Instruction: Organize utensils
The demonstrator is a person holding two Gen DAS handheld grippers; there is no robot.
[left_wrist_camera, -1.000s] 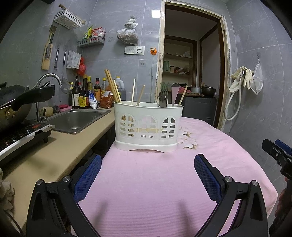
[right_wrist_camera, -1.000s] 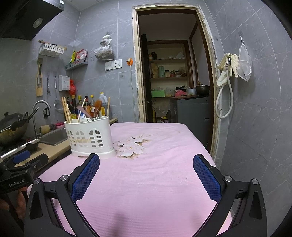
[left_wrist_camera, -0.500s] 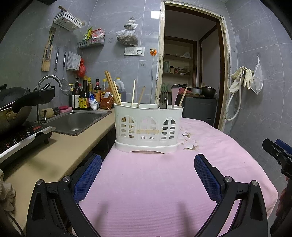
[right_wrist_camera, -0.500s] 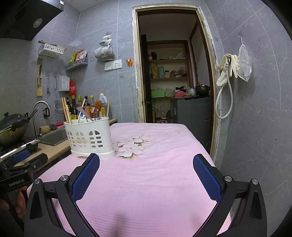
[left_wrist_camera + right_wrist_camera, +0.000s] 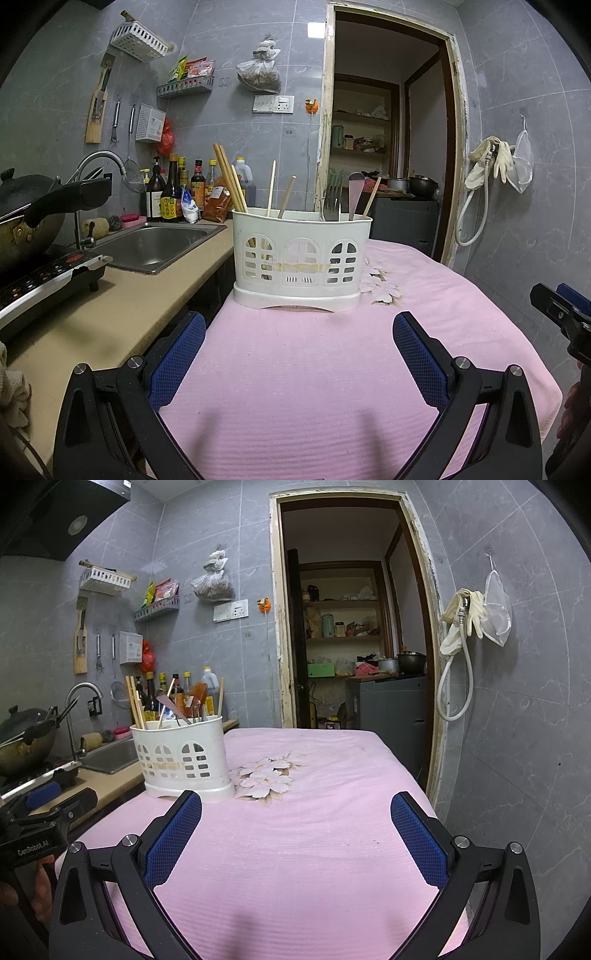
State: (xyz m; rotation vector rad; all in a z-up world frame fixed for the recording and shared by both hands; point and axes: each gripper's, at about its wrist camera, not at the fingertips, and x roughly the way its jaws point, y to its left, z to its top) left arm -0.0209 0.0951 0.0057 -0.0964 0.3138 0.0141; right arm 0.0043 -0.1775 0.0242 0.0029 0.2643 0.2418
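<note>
Left gripper: jaws were spread wide with nothing between the blue pads; it hovered low over the pink cloth, pointed at the caddy.
Right gripper: likewise wide open and empty, over the cloth; the caddy stood ahead and to its left.
Other views of the grippers: the right one showed at the right edge of the left wrist view, and the left one, with part of a hand on its handle, at the lower left of the right wrist view.
Pink cloth: covered the table, with a pale flower print just beside the caddy's right side.
Utensil caddy: white plastic with arched cut-outs, it stood upright on the cloth near the table's left edge, apart from both grippers.
Chopsticks: a bundle leaned leftward out of the caddy's left compartment; a few single sticks rose near the middle.
Fork: it stood tines up in the right compartment.
Spoon: handle up, beside the fork, with one more wooden stick to its right.
Counter: beige, just left of the table, it carried a stove with a wok on it.
Sink: steel, set into the counter farther back, with sauce bottles lined up behind it.
Doorway: opened behind the table onto shelves and pots.
</note>
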